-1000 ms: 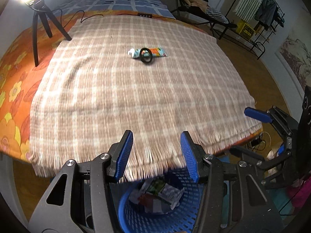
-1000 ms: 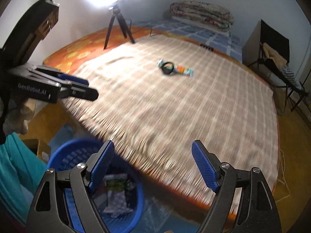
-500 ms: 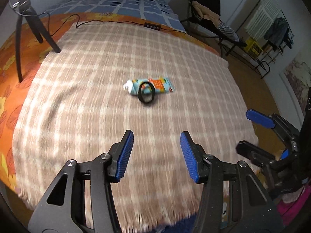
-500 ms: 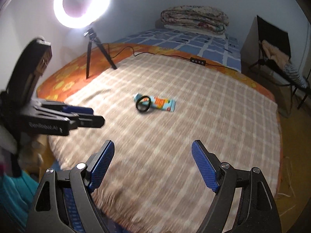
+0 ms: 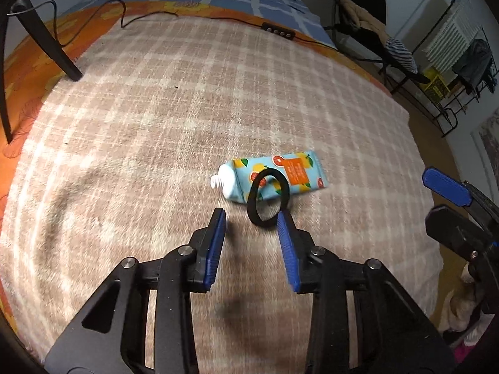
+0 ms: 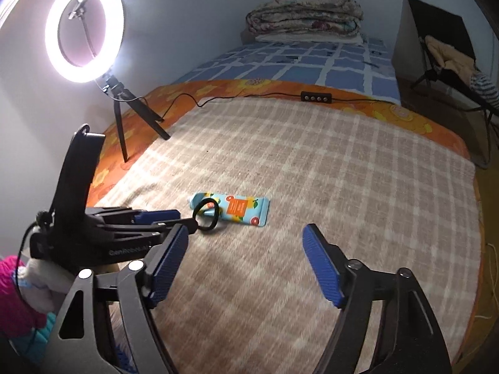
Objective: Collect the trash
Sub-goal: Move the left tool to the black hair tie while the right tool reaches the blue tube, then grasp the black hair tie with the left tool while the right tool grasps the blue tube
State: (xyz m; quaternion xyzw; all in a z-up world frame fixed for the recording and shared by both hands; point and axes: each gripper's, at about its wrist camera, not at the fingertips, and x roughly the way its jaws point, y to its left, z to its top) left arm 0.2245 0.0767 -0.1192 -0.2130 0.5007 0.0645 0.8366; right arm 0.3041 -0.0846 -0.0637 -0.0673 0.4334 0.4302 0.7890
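A small blue tube (image 5: 274, 177) printed with orange fruit lies flat on the checked beige blanket (image 5: 156, 131) of the bed, slightly right of centre in the left wrist view, its white uncapped neck pointing to the left of the frame. A black elastic ring (image 5: 267, 198) lies partly on the tube's lower edge and partly on the blanket just below it. The left tongs (image 5: 251, 218) sit low over the blanket right at this ring: the right blue pad's tip meets the ring's right side in the picture, though real contact cannot be told, while the left pad stands apart from the ring on bare blanket. Its jaws have just been closing and are now partly closed, yet nothing is pinched between them; the ring lies at the tips, not between the pads. In the right wrist view the same tube (image 6: 232, 208) and ring (image 6: 206, 215) lie left of centre, with the left tongs (image 6: 184, 219) reaching in from the left edge. The right tongs (image 6: 246, 233) hang released and wide, their jaws having just narrowed a little, empty, with the tube beyond their tips. A lit ring lamp (image 6: 84, 29) on a tripod stands at the upper left, and a folded quilt (image 6: 304, 14) rests at the far end of the bed.
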